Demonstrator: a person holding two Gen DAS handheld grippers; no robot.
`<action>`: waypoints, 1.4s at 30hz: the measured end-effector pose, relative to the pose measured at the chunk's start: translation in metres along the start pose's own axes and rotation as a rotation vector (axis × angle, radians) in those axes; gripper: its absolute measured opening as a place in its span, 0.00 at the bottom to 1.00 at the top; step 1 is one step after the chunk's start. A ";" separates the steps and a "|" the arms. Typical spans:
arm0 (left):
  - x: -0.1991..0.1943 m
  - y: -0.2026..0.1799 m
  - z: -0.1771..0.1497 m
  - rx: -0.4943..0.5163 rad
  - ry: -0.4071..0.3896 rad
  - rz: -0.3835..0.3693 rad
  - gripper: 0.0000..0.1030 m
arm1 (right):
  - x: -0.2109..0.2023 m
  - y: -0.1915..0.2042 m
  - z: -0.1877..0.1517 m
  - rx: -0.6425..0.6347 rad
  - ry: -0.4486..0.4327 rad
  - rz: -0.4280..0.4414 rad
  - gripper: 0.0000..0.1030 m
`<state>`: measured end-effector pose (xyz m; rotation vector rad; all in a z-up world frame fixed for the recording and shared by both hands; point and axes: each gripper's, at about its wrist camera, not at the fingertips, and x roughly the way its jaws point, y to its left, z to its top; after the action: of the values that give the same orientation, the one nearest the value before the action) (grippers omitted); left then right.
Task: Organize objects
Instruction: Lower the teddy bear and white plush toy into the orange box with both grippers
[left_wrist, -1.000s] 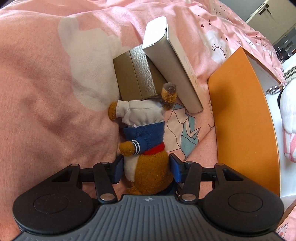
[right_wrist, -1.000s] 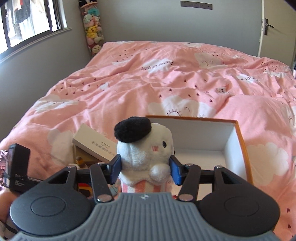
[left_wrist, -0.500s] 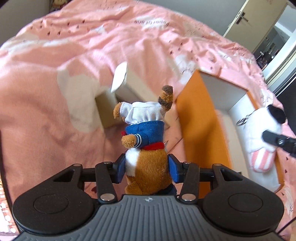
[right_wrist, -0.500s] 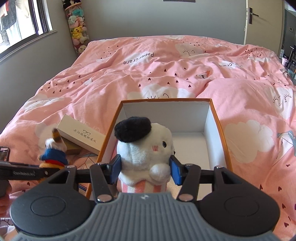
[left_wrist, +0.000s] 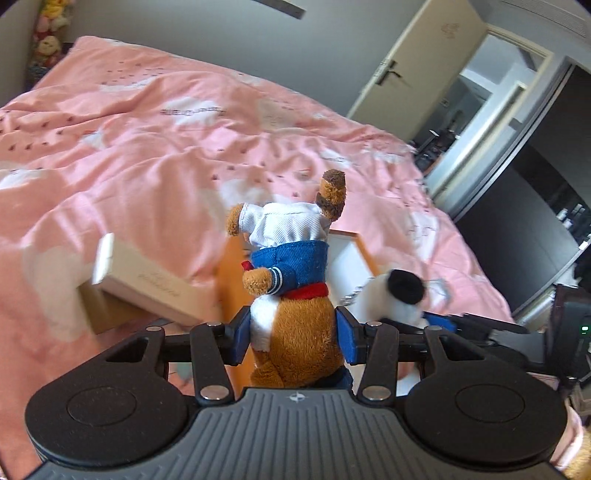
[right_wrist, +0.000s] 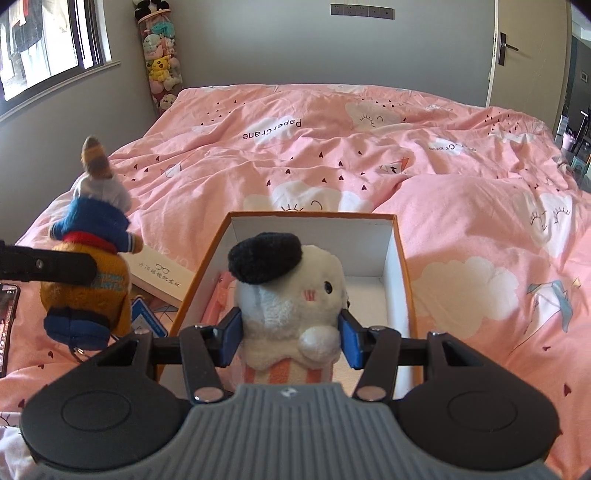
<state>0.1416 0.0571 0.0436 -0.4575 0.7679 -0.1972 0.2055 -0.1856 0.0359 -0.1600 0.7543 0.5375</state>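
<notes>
My left gripper (left_wrist: 291, 338) is shut on a brown plush bear (left_wrist: 291, 295) in a white and blue outfit and holds it in the air left of the orange box (right_wrist: 400, 258). The bear also shows in the right wrist view (right_wrist: 88, 266). My right gripper (right_wrist: 290, 339) is shut on a white plush with a black cap (right_wrist: 291, 288) and holds it over the near end of the open box. That plush also shows in the left wrist view (left_wrist: 400, 295). A pink item (right_wrist: 218, 299) lies inside the box.
A white glasses box (right_wrist: 159, 273) lies on a brown box (left_wrist: 107, 314) on the pink duvet (right_wrist: 369, 147), left of the orange box. A phone (right_wrist: 7, 328) shows at the far left. A plush hanger (right_wrist: 160, 62) stands in the far corner.
My left gripper has lifted the bear off the bed and tilted up toward the box. My right gripper has moved closer over the box with the white plush.
</notes>
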 end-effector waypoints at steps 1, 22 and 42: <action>0.005 -0.004 0.001 0.001 0.009 -0.029 0.52 | -0.001 -0.001 0.001 -0.010 0.000 -0.005 0.54; 0.151 0.000 0.009 -0.140 0.370 -0.177 0.52 | 0.058 -0.042 0.009 0.014 0.219 -0.032 0.54; 0.181 -0.006 0.008 -0.086 0.508 -0.064 0.55 | 0.094 -0.051 -0.003 0.018 0.219 -0.042 0.55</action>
<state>0.2754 -0.0066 -0.0614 -0.5206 1.2636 -0.3486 0.2870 -0.1916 -0.0336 -0.2203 0.9664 0.4776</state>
